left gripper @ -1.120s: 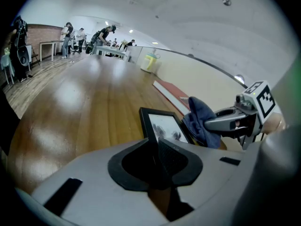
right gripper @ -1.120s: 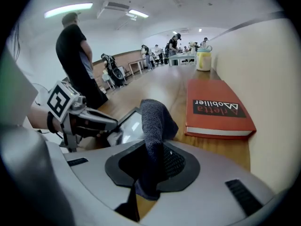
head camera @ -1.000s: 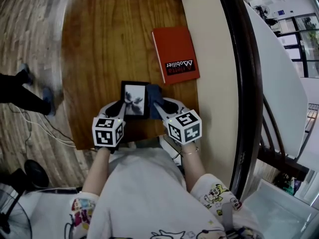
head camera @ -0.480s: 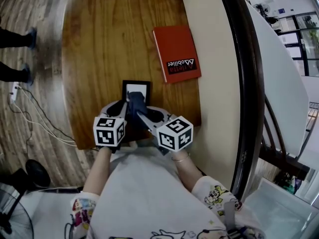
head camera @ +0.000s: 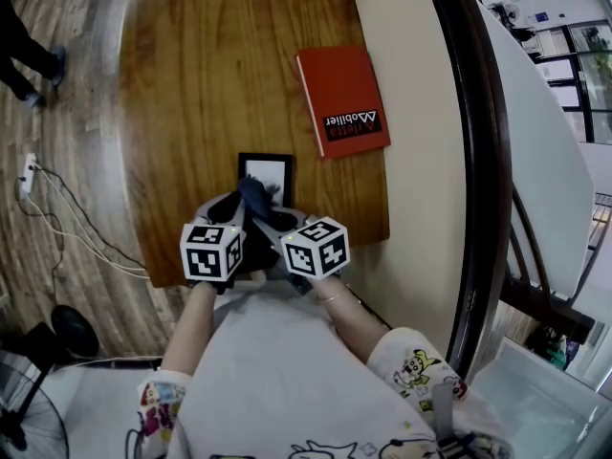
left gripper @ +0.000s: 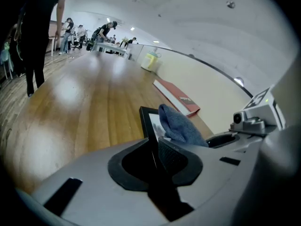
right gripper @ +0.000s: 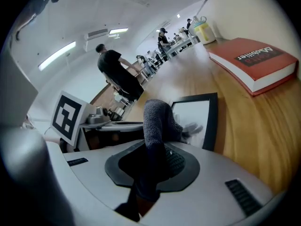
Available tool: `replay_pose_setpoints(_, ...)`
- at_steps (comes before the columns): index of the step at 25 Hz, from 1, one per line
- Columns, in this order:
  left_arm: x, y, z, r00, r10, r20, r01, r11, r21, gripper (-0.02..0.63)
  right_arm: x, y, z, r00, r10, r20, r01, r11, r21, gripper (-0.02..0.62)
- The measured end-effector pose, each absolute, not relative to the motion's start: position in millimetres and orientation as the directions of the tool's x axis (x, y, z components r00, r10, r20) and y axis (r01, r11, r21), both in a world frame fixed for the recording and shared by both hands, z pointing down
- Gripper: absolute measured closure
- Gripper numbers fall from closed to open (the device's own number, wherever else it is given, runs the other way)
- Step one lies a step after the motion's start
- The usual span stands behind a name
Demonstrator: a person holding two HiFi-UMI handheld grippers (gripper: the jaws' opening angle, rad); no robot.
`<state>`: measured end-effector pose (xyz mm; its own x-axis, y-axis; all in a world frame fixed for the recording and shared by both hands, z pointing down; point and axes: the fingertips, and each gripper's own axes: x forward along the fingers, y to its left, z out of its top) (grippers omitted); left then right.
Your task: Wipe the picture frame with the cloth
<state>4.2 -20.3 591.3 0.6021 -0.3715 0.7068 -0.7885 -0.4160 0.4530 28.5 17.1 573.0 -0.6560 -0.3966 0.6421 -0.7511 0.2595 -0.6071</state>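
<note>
A small black picture frame (head camera: 267, 172) with a white picture lies on the wooden table (head camera: 201, 75) near its front edge. My left gripper (head camera: 228, 206) is shut on the frame's near edge; in the left gripper view the thin edge of the frame (left gripper: 149, 121) runs between the pads of that gripper (left gripper: 157, 148). My right gripper (head camera: 264, 210) is shut on a blue-grey cloth (head camera: 255, 194). The cloth (right gripper: 158, 119) rests on the near left part of the frame (right gripper: 202, 117) and hides its lower glass.
A red book (head camera: 341, 100) lies on the table to the right, beyond the frame. A beige ledge (head camera: 411, 113) borders the table's right side. The table's front edge sits just under the grippers. A person's legs (head camera: 24, 41) and a cable (head camera: 67, 228) are on the floor at left.
My right gripper has slid left across the frame with the cloth, from its right side to its near left part. The left gripper has kept still. The person on the floor moved away.
</note>
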Motion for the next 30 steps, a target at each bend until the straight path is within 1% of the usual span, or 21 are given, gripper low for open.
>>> replay_pose_setpoints(8, 3.4, -19.5, 591.3, 0.609, -0.361, 0.707, -0.784, -0.411, 0.466, 0.546, 32.2, 14.4, 579.6, -0.613, -0.377, 0.694, -0.789, 0.329, -0.518, 0.538)
replay_pose_setpoints(14, 3.6, -20.3, 591.1, 0.612, -0.360, 0.704, -0.782, -0.409, 0.471, 0.546, 50.3, 16.6, 580.8, -0.568, -0.365, 0.738, -0.819, 0.339, -0.462, 0.538)
replay_pose_setpoints(19, 2.7, -20.5, 590.5, 0.610, -0.358, 0.707, -0.783, -0.409, 0.468, 0.546, 72.0, 20.5, 579.4, -0.528, -0.383, 0.758, -0.844, 0.339, -0.416, 0.538)
replay_pose_setpoints(25, 2.8, -20.3, 590.9, 0.607, -0.363, 0.706, -0.785, -0.410, 0.464, 0.546, 88.8, 27.9, 573.7, -0.513, -0.404, 0.758, -0.854, 0.335, -0.399, 0.538)
replay_pose_setpoints(30, 3.0, -20.3, 590.0, 0.602, -0.370, 0.707, -0.788, -0.415, 0.454, 0.546, 106.2, 34.5, 571.0, -0.502, -0.455, 0.736, -0.864, 0.304, -0.401, 0.538)
